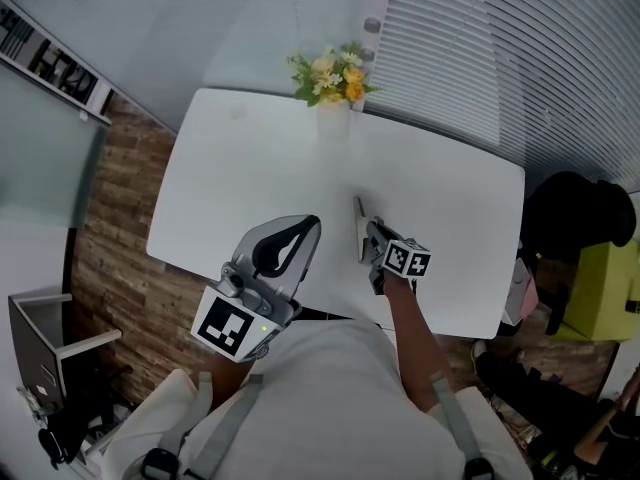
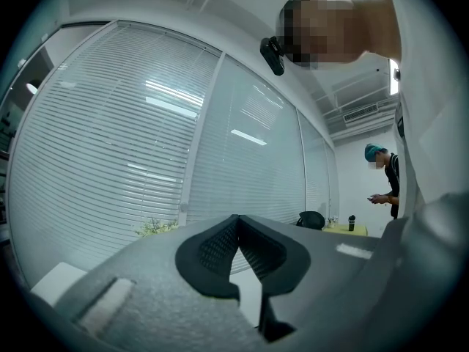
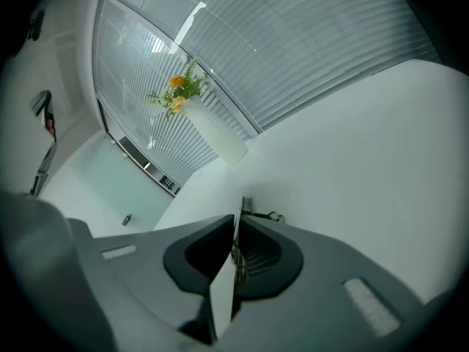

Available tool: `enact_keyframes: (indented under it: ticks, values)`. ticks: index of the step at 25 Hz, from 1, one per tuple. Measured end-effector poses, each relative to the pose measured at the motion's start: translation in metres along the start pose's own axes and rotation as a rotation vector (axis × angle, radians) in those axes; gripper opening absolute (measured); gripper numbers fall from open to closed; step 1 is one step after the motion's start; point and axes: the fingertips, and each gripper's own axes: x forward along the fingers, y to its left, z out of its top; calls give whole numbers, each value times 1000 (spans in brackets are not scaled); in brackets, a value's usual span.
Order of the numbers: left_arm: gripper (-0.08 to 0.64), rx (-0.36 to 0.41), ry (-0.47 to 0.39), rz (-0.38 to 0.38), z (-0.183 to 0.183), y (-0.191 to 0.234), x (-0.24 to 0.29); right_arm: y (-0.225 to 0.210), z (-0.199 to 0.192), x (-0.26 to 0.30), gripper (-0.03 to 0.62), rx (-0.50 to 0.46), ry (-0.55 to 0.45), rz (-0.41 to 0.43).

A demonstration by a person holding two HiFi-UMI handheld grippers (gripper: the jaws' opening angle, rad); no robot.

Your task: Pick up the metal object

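Within right gripper (image 3: pixel 237 229) sits metal object (image 3: pixel 222 295); apparently clamped.

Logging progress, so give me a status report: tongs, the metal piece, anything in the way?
Left tongs shut, empty. Right tongs shut on the metal plate, gripped edge-on. Flower vase at far edge of table, well apart from the grip.

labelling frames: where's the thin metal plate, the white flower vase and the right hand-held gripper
thin flat silver metal plate (image 3: pixel 222 293), right gripper view, flat face between the jaws
white cylindrical vase of yellow flowers (image 3: pixel 218 133), right gripper view, vase body
right hand-held gripper (image 1: pixel 368 234), head view, between fingertips
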Motion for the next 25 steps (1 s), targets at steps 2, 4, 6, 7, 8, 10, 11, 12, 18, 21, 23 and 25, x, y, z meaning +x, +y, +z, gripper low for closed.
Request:
enact_keyframes:
  ticks: [2,4,6,7,8,10,11,12,18,21,23,25]
  values:
    - [2,0,-1,-3,0,-2,0,1,4,-3,17,-9,-8,-2]
    - [2,-1,-5,-6,1,-4,0,2,7,-6,17,-13,-13,-1]
    - [2,-5,-7,-11,1,-7,1,2,11,-10,17,-14,-22,2]
    - [2,-5,-5,-12,0,-8,1,3,13,-12,17,-17,-28,3]
    - [2,-4,-3,-12,0,-8,1,5,16,-15,17,-20,-35,5]
    - [2,-3,-4,-14,-1,-10,1,8,22,-20,17,-33,-49,7]
    - [2,-2,-7,-16,0,-10,2,10,25,-23,17,-42,-55,8]
    - [2,-2,-10,-18,0,-11,3,11,28,-25,17,-53,-59,9]
    - [2,-8,-10,-30,-1,-16,4,23,48,-47,17,-106,-101,0]
    - [2,-10,-21,-35,1,-17,7,30,58,-57,17,-166,-118,-7]
    - [2,-14,-32,-41,4,-19,9,35,64,-65,17,-205,-126,-17]
    - [2,-13,-37,-45,6,-19,10,41,71,-73,17,-234,-141,-22]
